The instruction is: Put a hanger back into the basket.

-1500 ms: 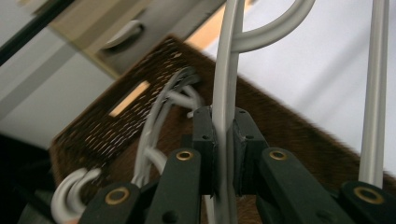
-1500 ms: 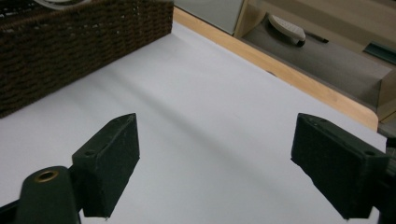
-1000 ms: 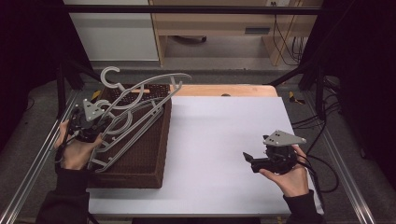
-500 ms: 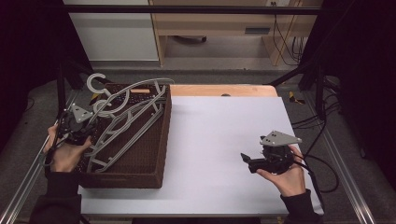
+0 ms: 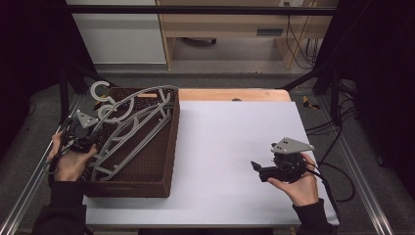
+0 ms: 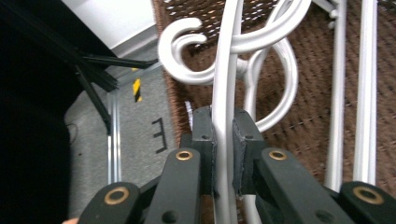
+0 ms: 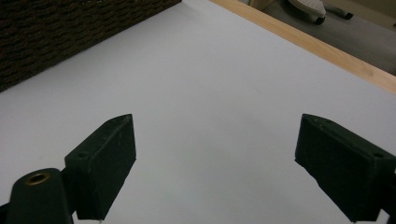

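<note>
Hanger pinched over the basket

Left gripper (image 6: 223, 140) clamped tight on a grey hanger (image 5: 128, 128), sitting with other hangers in the brown wicker basket (image 5: 147, 182) at the table's left. Right gripper (image 7: 215, 163) spread wide, nothing between, over white tabletop (image 5: 230, 142).

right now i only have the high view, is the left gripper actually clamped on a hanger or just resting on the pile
Observer: Clamped. In the left gripper view, the left gripper has both pads pressed on the bar of one grey hanger.
Operator: whats under it
Observer: The brown woven basket; a hook curls out over its rim.
Operator: and my right gripper, anything in it
Observer: Nothing. In the right gripper view, the right gripper has its jaws wide apart over the bare white table.
</note>
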Tool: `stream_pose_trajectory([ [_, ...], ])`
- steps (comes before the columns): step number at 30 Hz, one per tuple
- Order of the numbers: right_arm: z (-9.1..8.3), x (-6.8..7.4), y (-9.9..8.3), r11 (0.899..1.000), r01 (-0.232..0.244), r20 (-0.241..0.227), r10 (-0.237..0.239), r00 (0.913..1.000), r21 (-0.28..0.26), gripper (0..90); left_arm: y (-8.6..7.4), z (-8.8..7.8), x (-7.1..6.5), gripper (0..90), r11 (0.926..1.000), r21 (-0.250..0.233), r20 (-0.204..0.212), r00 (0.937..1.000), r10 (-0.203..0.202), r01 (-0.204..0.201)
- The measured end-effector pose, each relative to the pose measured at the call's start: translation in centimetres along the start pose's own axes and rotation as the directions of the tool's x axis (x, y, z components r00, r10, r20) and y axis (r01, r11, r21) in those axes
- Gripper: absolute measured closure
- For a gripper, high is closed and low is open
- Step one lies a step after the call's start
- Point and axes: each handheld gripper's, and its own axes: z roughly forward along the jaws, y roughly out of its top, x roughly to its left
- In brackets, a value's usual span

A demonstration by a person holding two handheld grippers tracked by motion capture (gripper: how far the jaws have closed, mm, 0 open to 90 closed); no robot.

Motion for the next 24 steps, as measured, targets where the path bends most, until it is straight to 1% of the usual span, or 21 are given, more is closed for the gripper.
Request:
stream_pose_trajectory([
  [3,0.1,0.1,0.0,1.000,-0.001,-0.004,0.001,1.0000,0.001,12.6,0.3,0.9,-0.8,81.7,0.9997,0.026,0.010,0.9999,0.001,-0.001],
  [4,0.1,0.1,-0.1,1.000,0.002,-0.003,-0.002,1.0000,0.004,12.6,0.3,1.2,-1.0,81.7,0.9994,0.034,0.002,1.0000,-0.001,0.001],
  [5,0.1,0.1,-0.1,1.000,0.005,-0.004,-0.005,1.0000,0.004,12.5,0.2,1.4,-1.0,81.7,0.9992,0.039,0.006,0.9999,-0.008,0.008],
  [8,0.0,-0.1,-0.4,1.000,-0.003,-0.004,0.003,1.0000,0.003,12.5,-0.4,1.5,-0.8,81.7,0.9990,0.040,0.008,0.9997,-0.022,0.021],
  [12,0.0,-0.3,-0.7,1.000,-0.016,0.001,0.016,0.9999,0.005,12.5,-1.4,1.1,0.5,81.7,0.9985,0.034,0.005,0.9990,-0.044,0.043],
  [13,0.0,-0.4,-0.8,1.000,-0.015,0.005,0.014,0.9999,0.008,12.5,-1.6,1.0,0.7,81.7,0.9986,0.033,-0.001,0.9991,-0.043,0.043],
  [14,0.0,-0.3,-0.8,1.000,-0.016,0.005,0.016,0.9999,0.008,12.5,-1.7,0.9,0.9,81.7,0.9984,0.038,0.003,0.9992,-0.041,0.041],
  [16,0.2,-0.2,-0.7,1.000,-0.013,-0.001,0.013,0.9999,0.005,12.5,-2.0,0.9,0.9,81.6,0.9984,0.043,0.007,0.9993,-0.037,0.036],
  [18,0.3,-0.2,-0.7,1.000,-0.018,-0.004,0.018,0.9998,0.010,12.3,-2.2,1.3,0.4,81.6,0.9982,0.054,0.010,0.9996,-0.027,0.027],
  [19,0.5,-0.2,-0.7,1.000,-0.016,-0.004,0.016,0.9999,0.012,12.3,-2.2,1.5,0.1,81.6,0.9977,0.067,0.005,0.9999,-0.015,0.015],
  [20,0.5,-0.1,-0.7,1.000,-0.014,-0.004,0.015,0.9999,0.015,12.3,-2.1,1.6,-0.1,81.6,0.9978,0.065,-0.012,0.9999,-0.012,0.013],
  [21,0.6,-0.1,-0.7,1.000,-0.015,-0.007,0.015,0.9999,0.018,12.3,-2.0,1.6,-0.1,81.5,0.9979,0.055,0.014,0.9993,-0.034,0.033],
  [22,0.6,-0.1,-0.7,1.000,-0.014,-0.007,0.014,0.9999,0.019,12.3,-1.9,1.7,-0.3,81.5,0.9970,0.067,0.032,0.9987,-0.040,0.038],
  [23,0.5,-0.1,-0.7,1.000,-0.013,-0.007,0.014,0.9999,0.017,12.3,-1.9,2.1,-0.4,81.5,0.9942,0.097,0.062,0.9966,-0.054,0.048],
  [24,0.5,-0.1,-0.7,1.000,-0.017,-0.006,0.017,0.9998,0.012,12.3,-1.8,2.4,-0.7,81.2,0.9913,0.126,0.055,0.9975,-0.044,0.037],
])
